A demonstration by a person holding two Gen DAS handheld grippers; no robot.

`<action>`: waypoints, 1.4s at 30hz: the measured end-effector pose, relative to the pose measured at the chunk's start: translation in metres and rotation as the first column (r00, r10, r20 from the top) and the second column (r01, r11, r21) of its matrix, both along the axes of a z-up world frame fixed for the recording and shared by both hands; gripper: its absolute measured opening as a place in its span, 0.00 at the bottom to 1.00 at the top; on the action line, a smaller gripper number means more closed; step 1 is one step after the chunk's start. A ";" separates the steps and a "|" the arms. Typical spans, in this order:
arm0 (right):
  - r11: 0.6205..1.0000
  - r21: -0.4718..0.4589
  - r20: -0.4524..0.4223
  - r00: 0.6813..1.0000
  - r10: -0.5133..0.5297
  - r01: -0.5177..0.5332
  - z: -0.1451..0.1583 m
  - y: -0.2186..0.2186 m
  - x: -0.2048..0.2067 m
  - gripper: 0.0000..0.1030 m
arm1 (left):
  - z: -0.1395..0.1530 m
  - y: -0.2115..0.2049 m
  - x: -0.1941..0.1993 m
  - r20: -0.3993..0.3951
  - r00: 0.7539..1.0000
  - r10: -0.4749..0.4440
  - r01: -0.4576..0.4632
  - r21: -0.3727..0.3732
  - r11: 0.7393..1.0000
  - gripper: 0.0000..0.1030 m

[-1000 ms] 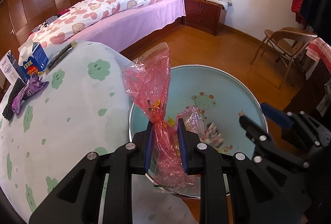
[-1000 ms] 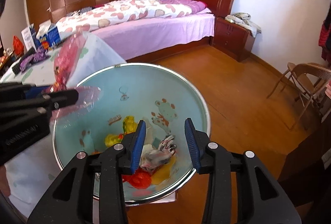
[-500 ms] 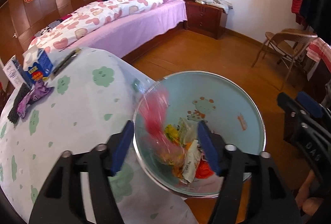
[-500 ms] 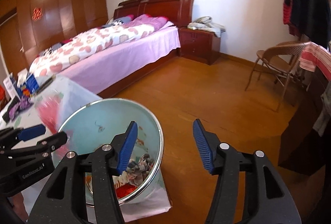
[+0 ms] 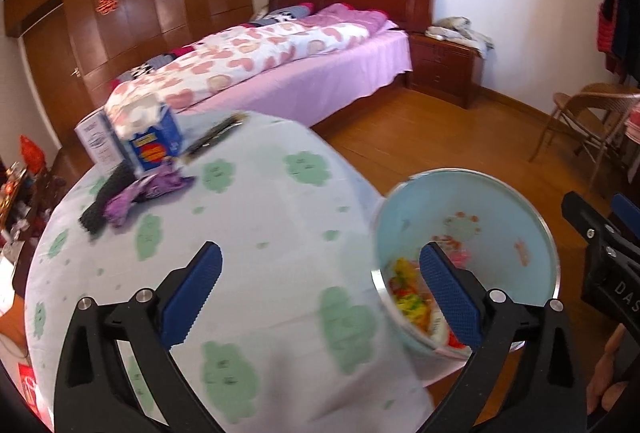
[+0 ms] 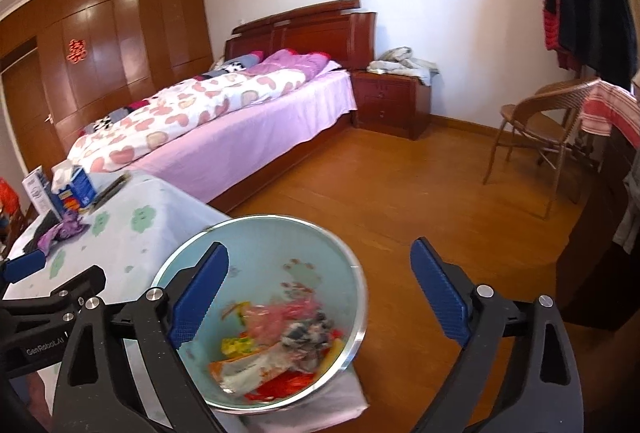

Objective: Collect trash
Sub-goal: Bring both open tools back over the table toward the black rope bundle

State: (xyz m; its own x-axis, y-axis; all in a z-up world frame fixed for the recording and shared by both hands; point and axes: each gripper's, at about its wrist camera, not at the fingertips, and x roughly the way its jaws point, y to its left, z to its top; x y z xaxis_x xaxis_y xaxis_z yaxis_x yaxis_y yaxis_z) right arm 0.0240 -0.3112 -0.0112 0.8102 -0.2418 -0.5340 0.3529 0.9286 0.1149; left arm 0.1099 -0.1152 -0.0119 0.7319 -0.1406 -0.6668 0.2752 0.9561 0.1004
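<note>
A light blue trash bin [image 6: 256, 245] with a metal rim stands beside the round table [image 5: 260, 217]. It holds wrappers, and a crumpled pink plastic bag [image 6: 276, 313] lies on top of them. My left gripper [image 5: 318, 257] hangs over the table edge left of the bin [image 5: 500, 201]; its jaws are opening with nothing between them. My right gripper [image 6: 320, 251] hovers above the bin, its jaws also opening and empty. A purple wrapper [image 5: 148, 189] lies on the far side of the table.
A blue tissue box [image 5: 154, 141], a white box [image 5: 94, 143] and a black object [image 5: 106, 199] sit near the purple wrapper. A bed [image 6: 224, 121], a nightstand [image 6: 394, 105] and a wicker chair [image 6: 536, 125] stand on the wooden floor beyond.
My left gripper let go of the pink bag, which dropped into the bin, then swung left over the table with its jaws spreading. My right gripper opened wide and rose.
</note>
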 end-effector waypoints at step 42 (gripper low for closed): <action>0.925 0.007 -0.111 0.919 0.379 -0.380 -0.005 0.254 0.117 0.72 | -0.034 0.272 0.066 -0.068 0.908 0.413 -0.415 -0.025 0.909 0.91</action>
State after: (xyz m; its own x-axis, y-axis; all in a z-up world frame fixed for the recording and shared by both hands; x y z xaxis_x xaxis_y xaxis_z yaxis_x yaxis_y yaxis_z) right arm 0.1408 -0.0575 -0.0157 0.7801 0.0639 -0.6224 -0.0169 0.9966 0.0811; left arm 0.1757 0.1569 -0.0457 0.6888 0.1401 -0.7113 -0.1419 0.9882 0.0572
